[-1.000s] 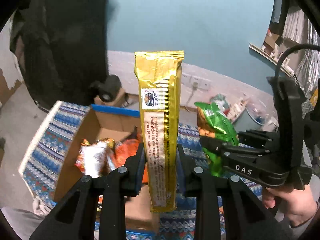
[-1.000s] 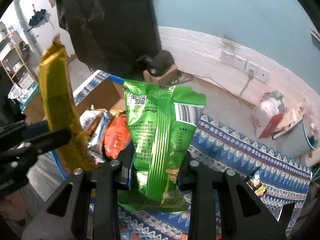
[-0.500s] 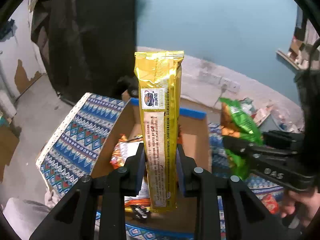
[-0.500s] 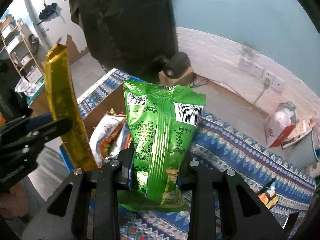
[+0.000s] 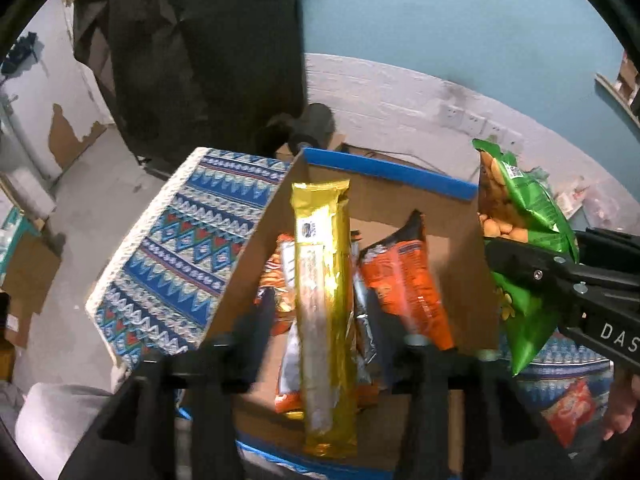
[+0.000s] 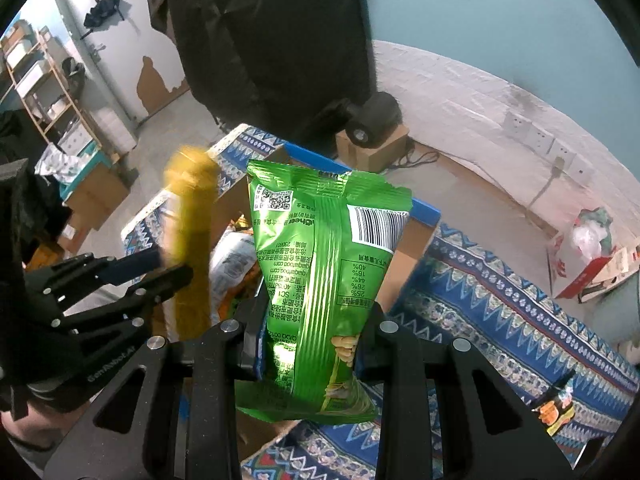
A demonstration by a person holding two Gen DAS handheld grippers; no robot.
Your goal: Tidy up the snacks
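Note:
My left gripper (image 5: 322,320) is open above a cardboard box (image 5: 384,196). The long gold snack pack (image 5: 324,304) sits loose between its spread fingers, blurred and dropping toward the box. The box holds an orange bag (image 5: 404,276) and other packets. My right gripper (image 6: 310,328) is shut on a green peanut bag (image 6: 320,280), held upright just right of the box. In the right wrist view the gold pack (image 6: 192,248) shows blurred beside the left gripper (image 6: 120,280). The green bag also shows in the left wrist view (image 5: 520,232).
The box stands on a blue patterned cloth (image 5: 180,248) that covers the table. A red snack packet (image 5: 568,412) lies on the cloth at right, and a small orange packet (image 6: 556,412) lies further right. A dark coat (image 6: 272,40) hangs behind the box.
My left gripper has opened and the gold pack has slipped down between its fingers toward the box. Both grippers have moved over the box. The right still holds the green bag.

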